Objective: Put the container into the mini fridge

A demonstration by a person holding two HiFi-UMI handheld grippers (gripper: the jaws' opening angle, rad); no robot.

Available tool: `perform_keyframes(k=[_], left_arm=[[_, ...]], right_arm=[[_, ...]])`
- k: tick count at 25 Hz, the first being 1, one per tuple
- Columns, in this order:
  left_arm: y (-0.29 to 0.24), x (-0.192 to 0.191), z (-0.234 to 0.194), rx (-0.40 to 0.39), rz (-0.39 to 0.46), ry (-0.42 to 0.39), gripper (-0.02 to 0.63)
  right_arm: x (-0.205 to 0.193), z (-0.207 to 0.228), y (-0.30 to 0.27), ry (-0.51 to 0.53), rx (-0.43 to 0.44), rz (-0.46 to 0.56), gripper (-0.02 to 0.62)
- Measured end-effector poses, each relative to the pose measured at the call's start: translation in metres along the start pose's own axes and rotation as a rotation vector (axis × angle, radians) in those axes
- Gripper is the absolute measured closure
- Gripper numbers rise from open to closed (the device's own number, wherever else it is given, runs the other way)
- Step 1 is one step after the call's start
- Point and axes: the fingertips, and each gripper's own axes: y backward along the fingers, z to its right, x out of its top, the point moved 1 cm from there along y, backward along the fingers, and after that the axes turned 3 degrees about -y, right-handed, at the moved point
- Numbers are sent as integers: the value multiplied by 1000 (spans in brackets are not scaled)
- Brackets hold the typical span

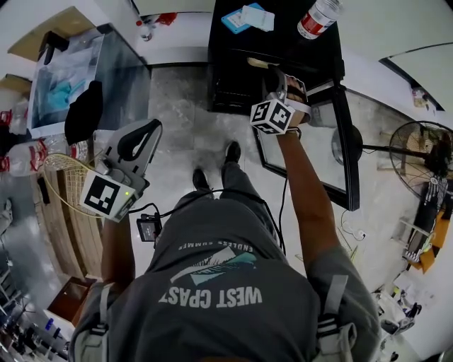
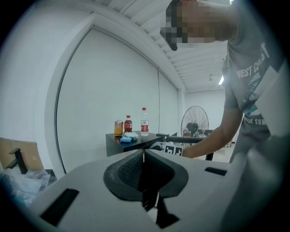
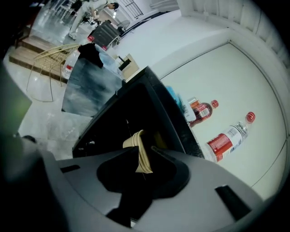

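The black mini fridge (image 1: 233, 78) stands on the floor ahead of me with its glass door (image 1: 340, 155) swung open to the right. My right gripper (image 1: 282, 79) reaches to the fridge's open front. In the right gripper view the beige container (image 3: 138, 145) sticks up between the jaws of the right gripper (image 3: 141, 159), which is shut on its rim, with the dark fridge interior (image 3: 131, 113) behind. The container (image 1: 258, 63) shows as a tan edge at the fridge's front. My left gripper (image 1: 145, 133) hangs back at my left side, and the left gripper (image 2: 143, 156) is shut on nothing.
On the fridge top lie a red-labelled water bottle (image 1: 318, 18), a cola bottle (image 3: 201, 110) and a blue pack (image 1: 237, 20). A clear plastic bin (image 1: 78, 71) and wooden pallets (image 1: 71, 212) stand at the left. A floor fan (image 1: 425, 148) is at the right.
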Motion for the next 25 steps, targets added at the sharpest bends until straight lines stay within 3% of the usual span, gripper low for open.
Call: perform_keyframes(k=[4,8,12,20,25], left_arm=[[5,9,-3,6,41,-24,580],[9,12,1,3,27,-22,580],[13,16,1,2,53,-46,580],[20,29,4,8,90,-45,580],[25,31,7,1,124,-69,580]], right_arm=[[25,13,39,-229,62,82,532],[61,33,91,-484,186,203,551],[97,46,148,-655,319,314,554],[152,53,246,-800,503,503,568],[168,51,281,-785,538,528,568]])
